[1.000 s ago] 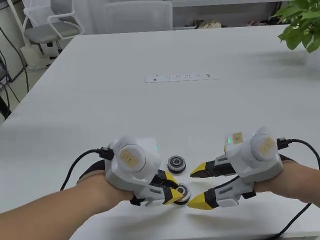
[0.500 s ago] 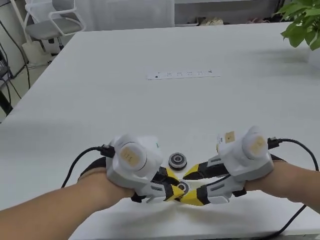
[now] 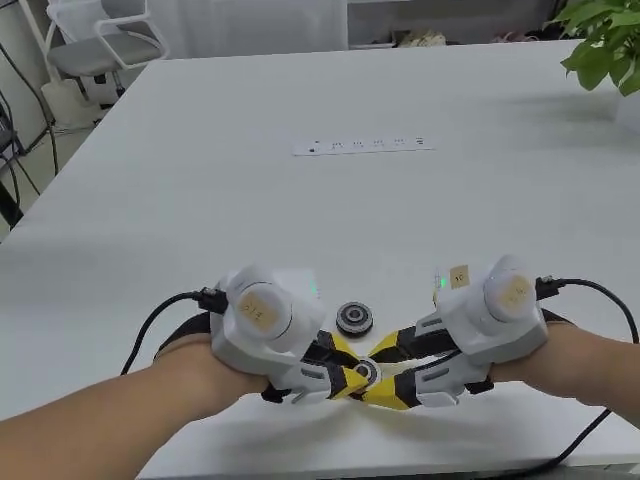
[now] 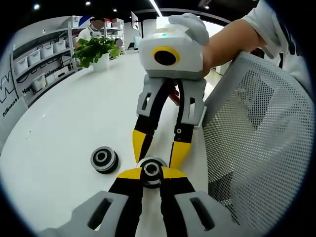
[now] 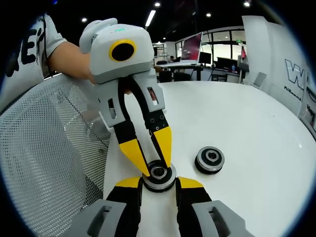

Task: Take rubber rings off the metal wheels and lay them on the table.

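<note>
Wide white table (image 3: 300, 100), power strip (image 3: 365, 146) lying toward its far side. Plant (image 3: 605, 45) at far right, chair (image 3: 95, 50) beyond far-left corner. Mesh seat (image 4: 252, 148) alongside; shelves (image 4: 44, 54); ceiling lights (image 5: 150, 17).

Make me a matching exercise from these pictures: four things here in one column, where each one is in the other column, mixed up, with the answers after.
Things
1. near wheel
2. far wheel
3. power strip
4. plant

Places
A. at the far right corner of the table
B. between the jaws of the left gripper and the right gripper
C. flat at mid-table, beyond both wheels
D. lying free just beyond the grippers

Pairs: 1-B, 2-D, 3-C, 4-A
</note>
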`<action>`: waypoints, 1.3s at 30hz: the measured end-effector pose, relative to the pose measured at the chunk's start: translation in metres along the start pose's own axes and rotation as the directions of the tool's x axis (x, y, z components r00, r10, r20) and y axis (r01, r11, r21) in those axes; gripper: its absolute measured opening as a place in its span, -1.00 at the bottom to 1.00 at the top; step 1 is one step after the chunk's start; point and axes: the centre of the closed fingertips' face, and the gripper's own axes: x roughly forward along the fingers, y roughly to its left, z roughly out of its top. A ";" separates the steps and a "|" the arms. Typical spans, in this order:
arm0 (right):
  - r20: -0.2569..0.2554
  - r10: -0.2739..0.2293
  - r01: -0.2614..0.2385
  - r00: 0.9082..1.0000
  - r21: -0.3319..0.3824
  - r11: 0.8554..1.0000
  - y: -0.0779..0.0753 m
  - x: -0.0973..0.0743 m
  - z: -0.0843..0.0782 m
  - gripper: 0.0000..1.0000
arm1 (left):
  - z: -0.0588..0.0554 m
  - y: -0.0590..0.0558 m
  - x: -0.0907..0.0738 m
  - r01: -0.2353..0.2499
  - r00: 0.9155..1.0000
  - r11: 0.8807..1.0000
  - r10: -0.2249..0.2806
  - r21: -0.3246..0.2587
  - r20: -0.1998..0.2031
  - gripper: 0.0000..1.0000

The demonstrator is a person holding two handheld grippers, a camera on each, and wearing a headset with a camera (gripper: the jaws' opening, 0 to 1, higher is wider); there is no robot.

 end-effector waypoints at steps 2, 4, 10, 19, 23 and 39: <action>0.001 -0.001 0.001 1.000 0.002 1.000 0.000 -0.001 0.000 -0.53 | 0.000 0.000 0.000 0.000 1.000 1.000 0.000 0.000 0.000 -0.86; 0.003 -0.002 0.002 1.000 0.000 1.000 0.000 -0.002 -0.001 -0.54 | 0.000 0.000 0.000 -0.001 1.000 1.000 0.001 -0.001 0.001 -0.86; 0.006 -0.003 0.003 1.000 -0.016 1.000 0.000 -0.004 -0.001 -0.57 | 0.000 0.000 0.000 -0.001 1.000 1.000 0.001 -0.004 0.003 -0.86; -0.015 -0.015 0.014 1.000 -0.041 0.999 -0.001 -0.007 -0.006 -0.65 | 0.001 0.000 0.000 -0.002 1.000 1.000 0.002 -0.006 0.004 -0.86; -0.026 -0.023 0.022 0.999 -0.053 0.998 -0.001 -0.008 -0.007 -0.70 | 0.000 0.000 0.000 -0.005 1.000 1.000 0.005 -0.009 0.004 -0.86; -0.029 -0.037 0.038 0.999 0.008 0.999 -0.002 -0.008 -0.008 -0.73 | 0.000 0.001 0.000 -0.017 1.000 1.000 0.017 -0.021 0.003 -0.86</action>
